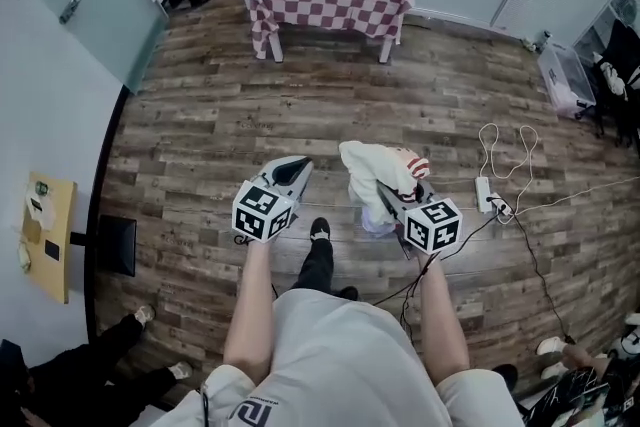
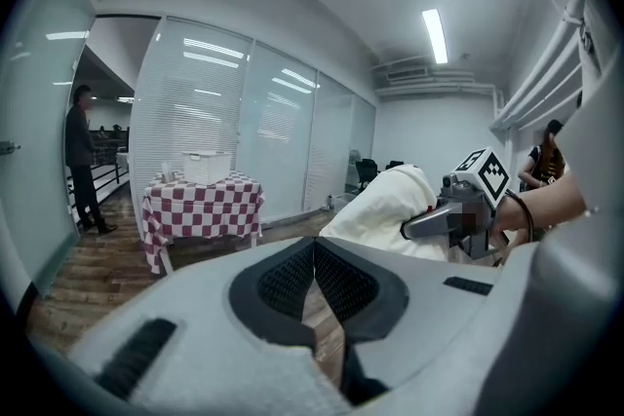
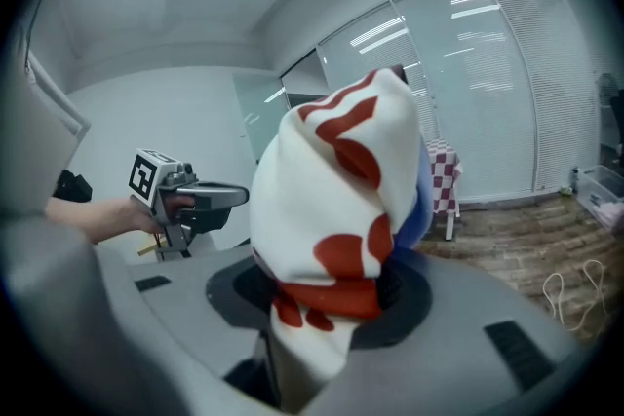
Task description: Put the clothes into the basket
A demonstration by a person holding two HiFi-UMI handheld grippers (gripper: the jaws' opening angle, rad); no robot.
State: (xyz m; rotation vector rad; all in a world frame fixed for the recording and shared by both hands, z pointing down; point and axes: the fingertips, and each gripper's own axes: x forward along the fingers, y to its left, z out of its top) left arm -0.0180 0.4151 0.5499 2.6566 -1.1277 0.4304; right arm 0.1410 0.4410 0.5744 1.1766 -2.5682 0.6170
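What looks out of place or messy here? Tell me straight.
A white power strip and its looped white cable lie loose on the wooden plank floor, at the head view's right: a likely trip hazard. Nothing else stands out.

Both bare forearms reach forward, side by side. The left gripper has its jaws closed together, empty. The right gripper, just beside it, clamps the clothes.
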